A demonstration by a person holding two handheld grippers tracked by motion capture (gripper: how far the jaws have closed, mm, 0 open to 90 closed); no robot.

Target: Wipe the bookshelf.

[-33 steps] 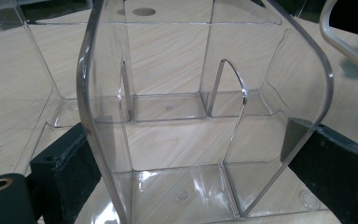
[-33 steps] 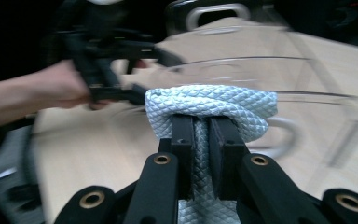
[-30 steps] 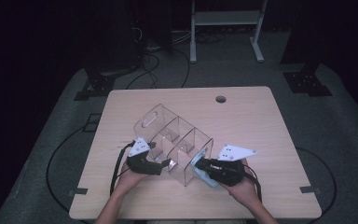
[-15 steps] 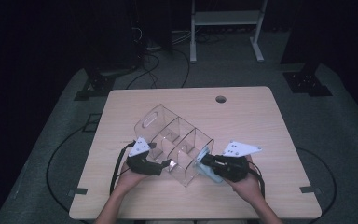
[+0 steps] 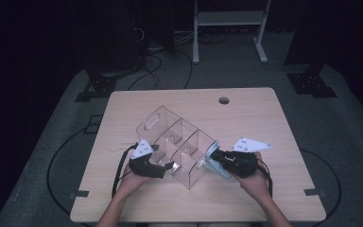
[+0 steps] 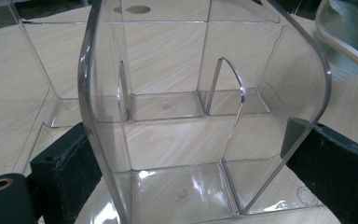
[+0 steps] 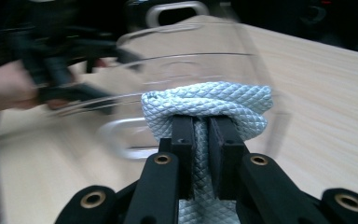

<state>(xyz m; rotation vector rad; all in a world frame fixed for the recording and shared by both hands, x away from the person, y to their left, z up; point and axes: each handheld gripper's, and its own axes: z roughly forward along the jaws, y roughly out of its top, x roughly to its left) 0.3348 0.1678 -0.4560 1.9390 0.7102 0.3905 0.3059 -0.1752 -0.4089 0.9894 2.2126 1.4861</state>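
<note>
Wiping is the step in hand, by my reading: the right gripper (image 5: 220, 163) has its jaws pinched nearly together on a folded pale blue-grey quilted cloth (image 7: 207, 105) and presses that cloth against the near end wall of the clear plastic compartmented organiser with a slot handle (image 5: 175, 142). The left gripper (image 5: 168, 166) braces the organiser from the other side; in the left gripper view its black jaws stand wide, one on each side of a transparent wall, and seem to clamp it, though actual contact is hard to confirm through the clear plastic.

The organiser lies on the light wooden table (image 5: 264, 118) a little toward 6 o'clock of its middle. Its long axis runs from about 10 o'clock, where the handle end points, to about 4 o'clock, where the cloth meets it; its open compartments face up and toward 1 o'clock.

The next move probably calls for dragging the cloth across that end wall with steady pressure while the left gripper holds firm, so the light organiser does not slide or tip.
</note>
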